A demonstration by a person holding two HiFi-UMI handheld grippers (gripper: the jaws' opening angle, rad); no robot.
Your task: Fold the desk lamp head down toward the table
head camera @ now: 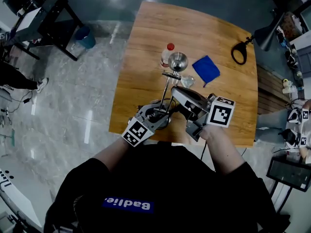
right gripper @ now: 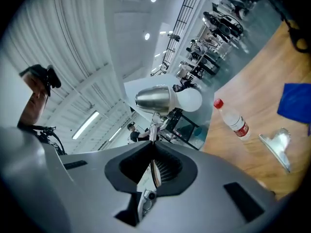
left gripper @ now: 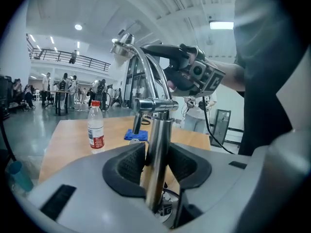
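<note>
**At the near edge of the desk** [head camera: 146, 57], the desk lamp [head camera: 170, 89] stands with its base just in front of the person. Its lower post [left gripper: 156, 135] is upright and its lamp head [right gripper: 155, 100] is raised well above the wood.

- **Grips.** The left hand-held gripper [left gripper: 155, 164] is clamped around the lower post, with a pad against each side of the chrome tube. The right hand-held gripper [right gripper: 153, 166] has its jaws nearly together, pinching the thin upper arm [right gripper: 154, 130] just below the lamp head.
- **Step in hand.** Both grips appear set and the fold itself is not yet done.
- **Next move.** It probably calls for the left grip to hold the post steady. The right would then swing the upper arm about its joint, lowering the head away from the person.
- **Surroundings.** Just beyond the lamp stands a water bottle [head camera: 167, 55], close beside the lamp head. A clear plastic piece [head camera: 187, 81] lies beside the lamp on the right. A blue cloth [head camera: 205, 68] lies further right of the lamp, and a black loop [head camera: 238, 53] sits well apart from it.
- **Obstruction.** The bottle and the plastic piece seem likeliest to lie in the head's descending path.
</note>
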